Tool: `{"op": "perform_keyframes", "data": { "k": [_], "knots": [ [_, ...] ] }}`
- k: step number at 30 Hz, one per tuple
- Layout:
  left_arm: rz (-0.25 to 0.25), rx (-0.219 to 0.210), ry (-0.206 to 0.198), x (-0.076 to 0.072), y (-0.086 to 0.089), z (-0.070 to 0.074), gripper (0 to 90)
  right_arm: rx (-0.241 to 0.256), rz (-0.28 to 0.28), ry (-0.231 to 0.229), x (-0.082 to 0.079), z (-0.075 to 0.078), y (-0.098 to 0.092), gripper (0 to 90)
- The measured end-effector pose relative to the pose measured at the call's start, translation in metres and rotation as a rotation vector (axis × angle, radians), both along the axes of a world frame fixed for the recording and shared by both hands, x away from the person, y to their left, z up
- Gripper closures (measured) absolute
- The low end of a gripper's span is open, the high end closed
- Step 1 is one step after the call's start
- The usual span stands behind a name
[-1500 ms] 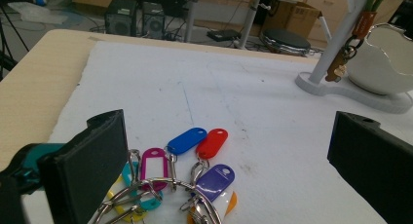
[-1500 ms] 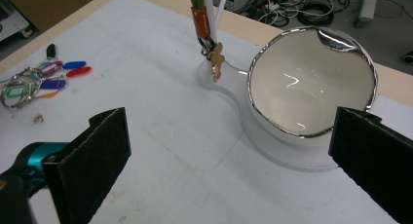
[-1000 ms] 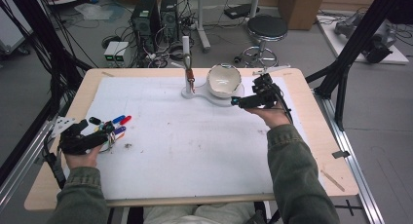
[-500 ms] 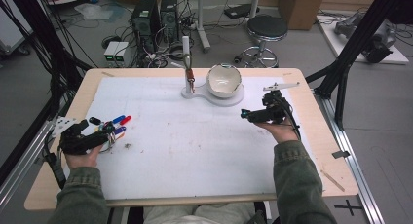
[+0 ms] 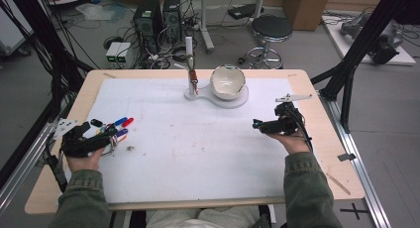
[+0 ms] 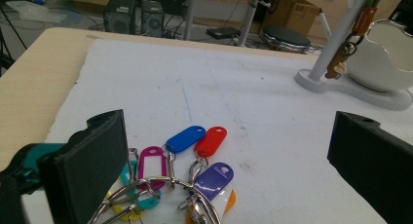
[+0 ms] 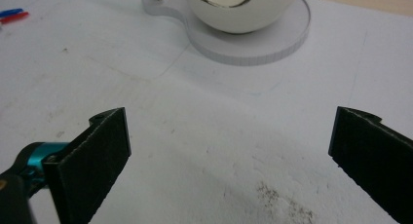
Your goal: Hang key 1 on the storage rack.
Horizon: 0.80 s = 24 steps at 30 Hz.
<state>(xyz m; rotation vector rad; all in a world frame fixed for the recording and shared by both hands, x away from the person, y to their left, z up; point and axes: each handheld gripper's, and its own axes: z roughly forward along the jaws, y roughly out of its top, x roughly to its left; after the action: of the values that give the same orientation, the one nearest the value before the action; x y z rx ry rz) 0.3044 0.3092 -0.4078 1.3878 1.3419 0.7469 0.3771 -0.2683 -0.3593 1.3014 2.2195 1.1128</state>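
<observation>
L gripper (image 6: 224, 151), jaws wide & holding nothing, hovers over the key bunch (image 6: 180, 177) near the table's left edge; it should drop lower, straddle the ring, pinch there; R gripper (image 5: 257, 124) idles open mid-right.

blue, red, purple key tags (image 6: 195, 151) — white bowl (image 5: 228, 82)

The right tool (image 5: 256, 124) has drawn back from the white bowl (image 5: 228, 82) toward the person.
</observation>
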Motion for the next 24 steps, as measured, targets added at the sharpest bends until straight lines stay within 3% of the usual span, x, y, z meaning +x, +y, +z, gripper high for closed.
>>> {"op": "perform_keyframes", "data": {
  "k": [13, 24],
  "knots": [
    [-0.003, -0.001, 0.009, 0.0, 0.0, 0.0, 1.7, 0.011, -0.038, 0.013, -0.012, -0.018, -0.02, 0.6],
    [-0.007, 0.002, 0.02, 0.0, 0.0, -0.001, 1.7, 0.002, -0.05, 0.003, -0.019, -0.03, -0.026, 0.6]
  ]
}}
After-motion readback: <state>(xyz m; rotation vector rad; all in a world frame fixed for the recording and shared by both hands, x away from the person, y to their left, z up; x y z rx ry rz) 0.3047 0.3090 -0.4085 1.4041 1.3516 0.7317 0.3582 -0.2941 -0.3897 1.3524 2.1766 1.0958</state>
